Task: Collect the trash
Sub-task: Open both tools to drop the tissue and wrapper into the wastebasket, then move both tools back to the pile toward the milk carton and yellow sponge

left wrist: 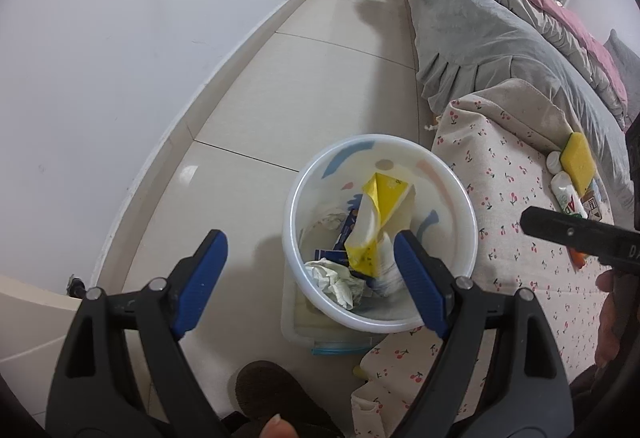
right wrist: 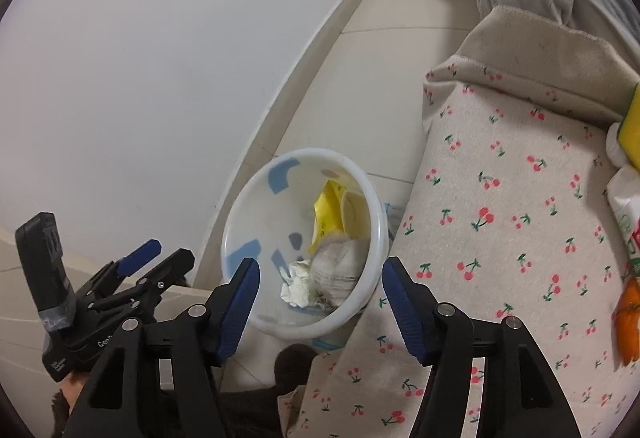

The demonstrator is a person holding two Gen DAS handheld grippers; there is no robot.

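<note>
Both grippers wide open, empty: left gripper [left wrist: 310,258], right gripper [right wrist: 320,286], hovering over white bin [left wrist: 474,234] on floor. Inside: yellow wrapper [left wrist: 384,198], crumpled tissue [left wrist: 334,276]. Judgement: between drops; next move calls for swing right to cherry-print cover [right wrist: 500,178], where orange scrap [right wrist: 630,322] and white bottle [right wrist: 626,206] wait. Beyond: pale tiled floor [left wrist: 312,78], white wall, grey bedding [left wrist: 492,34].
</note>
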